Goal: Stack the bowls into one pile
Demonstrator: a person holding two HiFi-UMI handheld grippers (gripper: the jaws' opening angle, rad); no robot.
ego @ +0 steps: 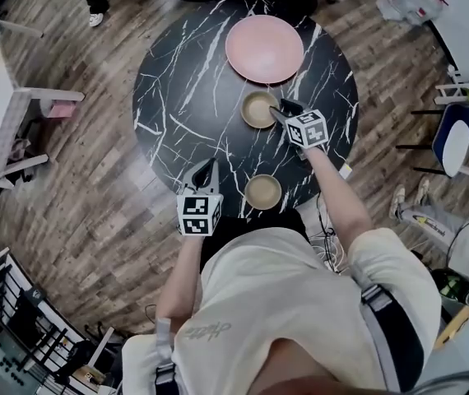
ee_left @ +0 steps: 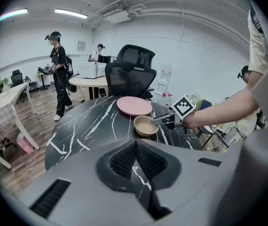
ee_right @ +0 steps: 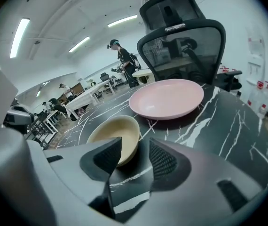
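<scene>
Just on my side of the pink bowl (ego: 264, 48), the nearer tan bowl (ego: 259, 109) sits on the black marble table (ego: 177, 97), close to the pink bowl's rim but not touching it. My right gripper (ee_right: 133, 158) is at that tan bowl with its jaws standing well apart. The bowl's near wall lies at the gap, but neither pad presses on it, so I hold nothing.

A second tan bowl (ego: 262, 192) is well apart from the pink bowl, by the table edge closest to me. My left gripper (ee_left: 136, 150) hangs about as far from the pink bowl as that second bowl does, its jaws closed together on nothing.

As I judge it, no stacking is done: all three bowls lie separate and empty. I have yet to grip this tan bowl, nest it with another, then add the third.
</scene>
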